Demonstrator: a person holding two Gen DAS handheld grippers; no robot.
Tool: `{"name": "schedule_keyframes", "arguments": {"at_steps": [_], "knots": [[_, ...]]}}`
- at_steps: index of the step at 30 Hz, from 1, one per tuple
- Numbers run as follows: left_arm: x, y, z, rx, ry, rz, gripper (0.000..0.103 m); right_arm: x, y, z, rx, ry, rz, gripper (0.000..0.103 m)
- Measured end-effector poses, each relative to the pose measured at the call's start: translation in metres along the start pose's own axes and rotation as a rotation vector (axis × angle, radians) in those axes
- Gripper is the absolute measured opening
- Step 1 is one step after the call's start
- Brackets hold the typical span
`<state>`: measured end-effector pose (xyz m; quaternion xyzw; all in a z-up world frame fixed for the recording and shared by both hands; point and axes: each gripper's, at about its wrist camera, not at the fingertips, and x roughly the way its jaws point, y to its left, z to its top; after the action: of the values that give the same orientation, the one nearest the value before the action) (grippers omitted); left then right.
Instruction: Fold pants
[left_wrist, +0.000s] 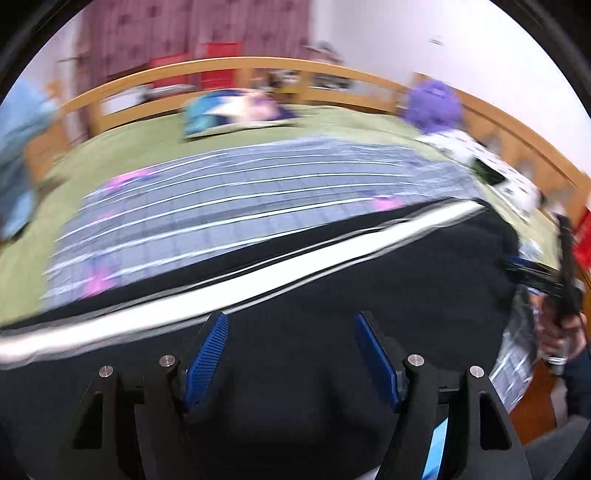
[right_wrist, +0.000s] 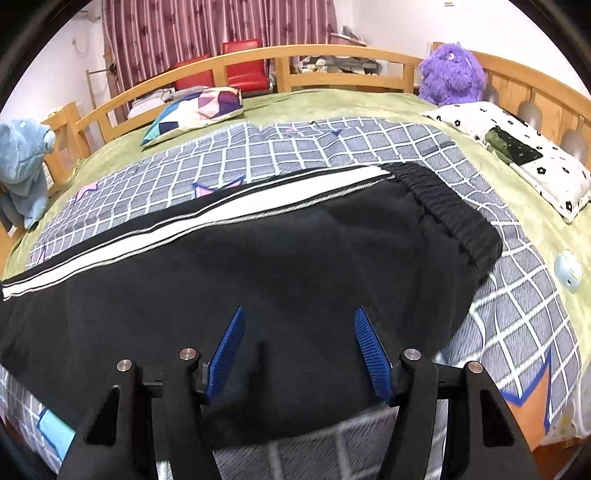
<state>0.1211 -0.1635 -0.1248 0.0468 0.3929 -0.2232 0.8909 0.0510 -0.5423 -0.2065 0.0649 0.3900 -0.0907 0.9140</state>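
Note:
Black pants (right_wrist: 295, 251) with a white side stripe (right_wrist: 207, 221) lie flat across the checked blanket, elastic waistband (right_wrist: 454, 206) at the right. My right gripper (right_wrist: 299, 317) is open just above the near edge of the pants, empty. In the blurred left wrist view the pants (left_wrist: 332, 295) and the stripe (left_wrist: 258, 280) fill the lower half. My left gripper (left_wrist: 291, 325) is open over the black cloth, empty. The other gripper (left_wrist: 565, 288), in a hand, shows at the right edge.
A grey checked blanket (right_wrist: 332, 147) covers the green bed sheet (right_wrist: 369, 103). A patterned cushion (right_wrist: 195, 110), a purple plush toy (right_wrist: 450, 74), a white flowered pillow (right_wrist: 524, 155) and a blue plush toy (right_wrist: 26, 162) lie around. A wooden bed rail (right_wrist: 258, 59) runs behind.

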Motion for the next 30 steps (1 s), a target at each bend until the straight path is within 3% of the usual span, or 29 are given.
{"name": "schedule_keyframes", "arguments": {"at_steps": [5, 7, 9, 12, 16, 21, 24, 27, 29, 30], "knots": [[0.07, -0.076, 0.025, 0.069, 0.051, -0.185, 0.069, 0.043, -0.022, 0.005, 0.041, 0.066, 0.018, 0.062], [0.097, -0.101, 0.021, 0.098, 0.116, -0.239, 0.069, 0.05, -0.02, 0.006, 0.005, 0.06, -0.007, 0.067], [0.124, -0.116, 0.007, 0.154, 0.225, -0.207, 0.068, 0.052, -0.016, 0.005, -0.025, 0.056, -0.012, 0.069], [0.107, -0.116, -0.015, 0.282, 0.161, -0.112, 0.068, 0.053, -0.016, 0.005, -0.053, 0.056, -0.016, 0.069], [0.068, -0.049, -0.043, 0.257, 0.179, 0.031, 0.068, 0.051, -0.02, 0.002, -0.05, 0.05, -0.002, 0.069], [0.007, 0.085, -0.084, 0.008, 0.201, 0.208, 0.069, 0.051, -0.013, -0.001, -0.075, 0.045, -0.04, 0.069], [-0.041, 0.169, -0.125, -0.13, 0.196, 0.316, 0.074, 0.05, -0.015, -0.001, -0.063, 0.05, -0.04, 0.069], [-0.077, 0.216, -0.151, -0.224, 0.179, 0.392, 0.072, 0.046, -0.014, -0.002, -0.045, 0.057, -0.057, 0.069], [-0.1, 0.24, -0.168, -0.256, 0.19, 0.533, 0.072, 0.041, -0.009, -0.003, -0.038, 0.061, -0.076, 0.069], [-0.111, 0.246, -0.174, -0.28, 0.171, 0.514, 0.071, 0.037, -0.007, -0.004, -0.036, 0.059, -0.081, 0.069]]}}
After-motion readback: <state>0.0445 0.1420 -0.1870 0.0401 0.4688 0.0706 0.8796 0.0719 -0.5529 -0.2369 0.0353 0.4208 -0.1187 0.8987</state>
